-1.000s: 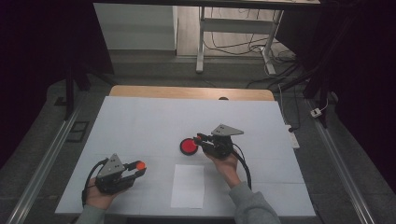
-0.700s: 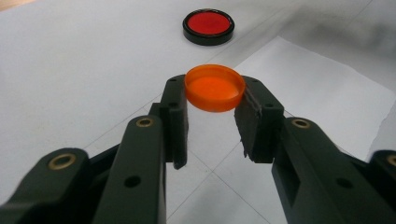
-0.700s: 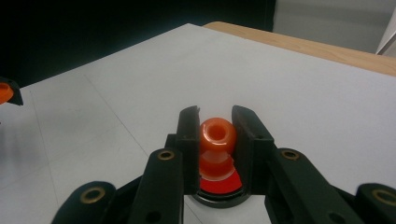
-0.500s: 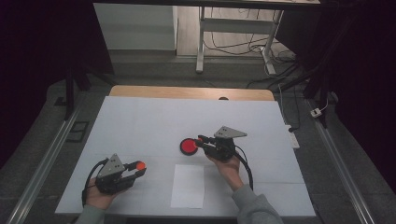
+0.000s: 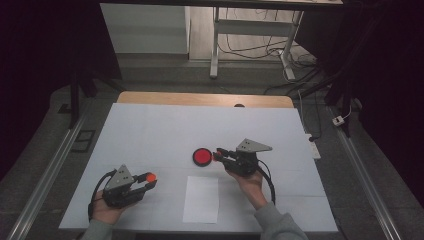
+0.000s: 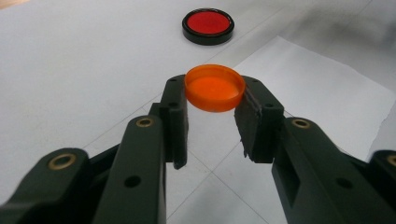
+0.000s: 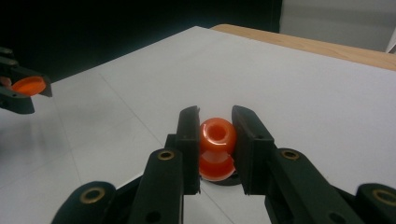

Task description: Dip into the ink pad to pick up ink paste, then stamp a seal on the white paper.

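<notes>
No words, labels, brand marks, numbers or signs are showing legibly anywhere in these pictures. The white sheet of paper [image 5: 201, 198] lying near the front edge of the tabletop [image 5: 150, 130] is showing a blank face, and the orange cap [image 6: 215, 87] and the red disc [image 6: 208, 24] are carrying no print that can be read.
</notes>
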Demonstrator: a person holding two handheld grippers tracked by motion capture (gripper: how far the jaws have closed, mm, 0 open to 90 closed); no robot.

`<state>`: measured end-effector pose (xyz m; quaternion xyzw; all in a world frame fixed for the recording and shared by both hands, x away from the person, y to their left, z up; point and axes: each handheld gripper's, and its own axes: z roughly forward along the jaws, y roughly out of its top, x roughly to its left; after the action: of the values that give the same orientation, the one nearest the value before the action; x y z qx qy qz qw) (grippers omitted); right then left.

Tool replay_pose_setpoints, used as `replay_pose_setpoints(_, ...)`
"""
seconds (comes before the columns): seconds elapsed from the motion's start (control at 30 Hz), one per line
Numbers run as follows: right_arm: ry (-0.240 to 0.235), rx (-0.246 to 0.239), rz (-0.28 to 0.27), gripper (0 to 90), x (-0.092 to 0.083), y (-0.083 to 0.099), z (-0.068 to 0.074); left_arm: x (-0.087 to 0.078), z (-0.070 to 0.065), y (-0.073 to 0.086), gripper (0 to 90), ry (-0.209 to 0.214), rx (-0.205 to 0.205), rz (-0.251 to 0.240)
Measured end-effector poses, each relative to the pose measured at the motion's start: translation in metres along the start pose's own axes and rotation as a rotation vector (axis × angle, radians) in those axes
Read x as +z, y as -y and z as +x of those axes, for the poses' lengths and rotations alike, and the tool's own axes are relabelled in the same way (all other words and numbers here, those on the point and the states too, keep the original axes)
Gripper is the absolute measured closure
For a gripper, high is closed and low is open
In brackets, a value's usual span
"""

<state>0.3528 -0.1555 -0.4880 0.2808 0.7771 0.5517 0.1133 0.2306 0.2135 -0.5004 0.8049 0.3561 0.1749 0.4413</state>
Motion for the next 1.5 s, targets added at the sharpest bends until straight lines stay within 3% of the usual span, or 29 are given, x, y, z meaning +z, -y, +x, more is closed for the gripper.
replay_pose_setpoints(0.57,-0.044,-0.018,-0.02,72.4,-0.018,0.004,0.014,0.0,0.0,0.0,65.1,0.001,0.001,0.002)
replay_pose_setpoints(1.5,-0.09,-0.04,-0.004,72.3,-0.023,0.011,0.026,0.0,0.0,0.0,65.0,-0.001,0.003,-0.002)
